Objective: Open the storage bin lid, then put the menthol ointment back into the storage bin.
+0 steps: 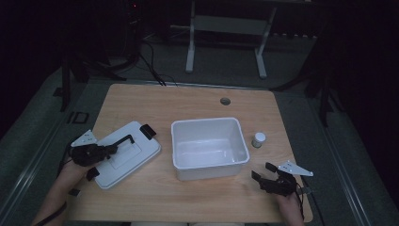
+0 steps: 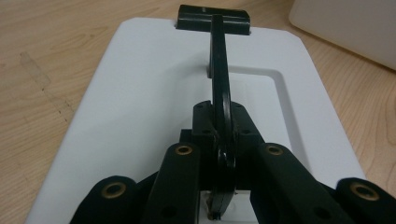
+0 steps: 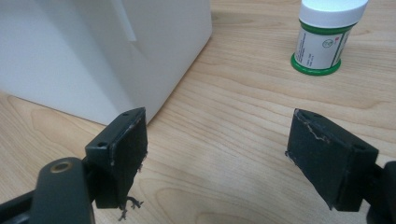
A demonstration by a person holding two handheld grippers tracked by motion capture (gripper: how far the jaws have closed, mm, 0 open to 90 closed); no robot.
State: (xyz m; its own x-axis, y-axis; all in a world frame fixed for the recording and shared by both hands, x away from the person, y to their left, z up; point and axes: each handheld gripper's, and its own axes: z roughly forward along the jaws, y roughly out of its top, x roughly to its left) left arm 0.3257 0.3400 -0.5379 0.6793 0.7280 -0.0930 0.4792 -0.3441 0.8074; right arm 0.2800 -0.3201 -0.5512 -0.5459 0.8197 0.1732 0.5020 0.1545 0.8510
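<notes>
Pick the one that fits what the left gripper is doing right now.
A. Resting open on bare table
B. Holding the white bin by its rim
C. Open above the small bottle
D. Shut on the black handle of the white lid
D: in the left gripper view the left gripper has its jaws closed on the thin black handle that runs along the white lid; the high view shows it over that lid.

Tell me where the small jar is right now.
In the high view the jar stands upright on the table, just right of the white bin. The right hand-held gripper sits nearer the person, jaws open.
</notes>
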